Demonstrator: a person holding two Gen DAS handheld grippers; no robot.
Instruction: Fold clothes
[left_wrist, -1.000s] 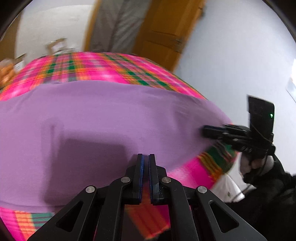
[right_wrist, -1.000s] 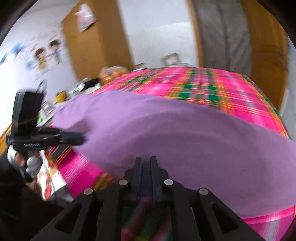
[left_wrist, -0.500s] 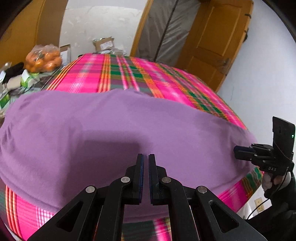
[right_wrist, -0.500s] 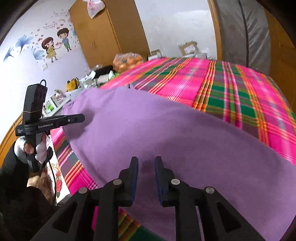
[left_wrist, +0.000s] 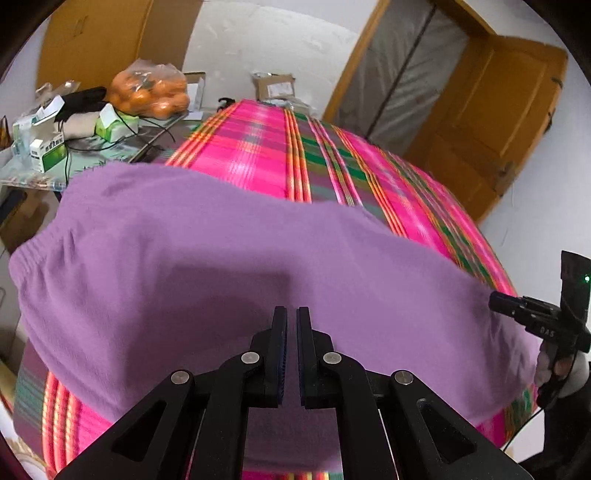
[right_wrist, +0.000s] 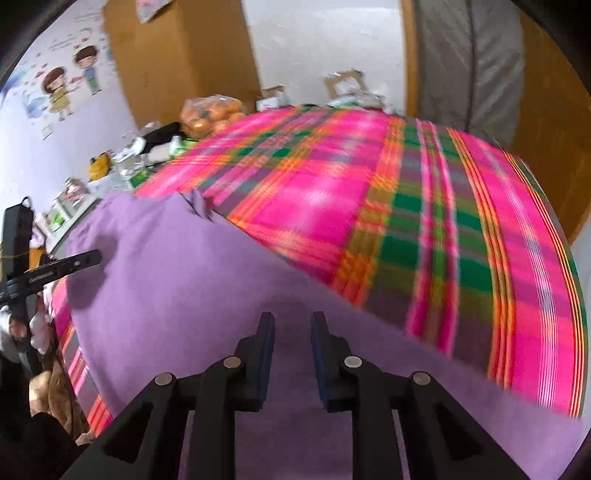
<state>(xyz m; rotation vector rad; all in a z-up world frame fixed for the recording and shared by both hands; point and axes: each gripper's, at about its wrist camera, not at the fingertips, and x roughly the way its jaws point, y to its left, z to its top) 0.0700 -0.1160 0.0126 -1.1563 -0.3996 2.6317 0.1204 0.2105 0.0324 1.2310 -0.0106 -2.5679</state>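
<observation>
A purple garment (left_wrist: 221, 258) lies spread flat across the near part of a pink plaid bed cover (left_wrist: 332, 166); a gathered elastic edge (left_wrist: 37, 251) shows at its left end. My left gripper (left_wrist: 291, 314) hovers above the near middle of the cloth, shut, with nothing between its fingers. In the right wrist view the same garment (right_wrist: 184, 277) covers the lower left of the bed cover (right_wrist: 406, 221). My right gripper (right_wrist: 293, 319) hangs over it, open and empty. Each gripper also shows in the other view, off the cloth's end: the right gripper (left_wrist: 496, 301), the left gripper (right_wrist: 88, 256).
A bag of oranges (left_wrist: 151, 92) and boxes (left_wrist: 44, 147) crowd a side table left of the bed. A wooden door (left_wrist: 498, 122) stands at the back right. A person's hand (left_wrist: 554, 365) holds the right gripper's handle at the bed's right edge.
My right gripper went from shut to open. Both grippers lifted back from the purple cloth, so more of the bed shows. The left gripper stayed shut.
</observation>
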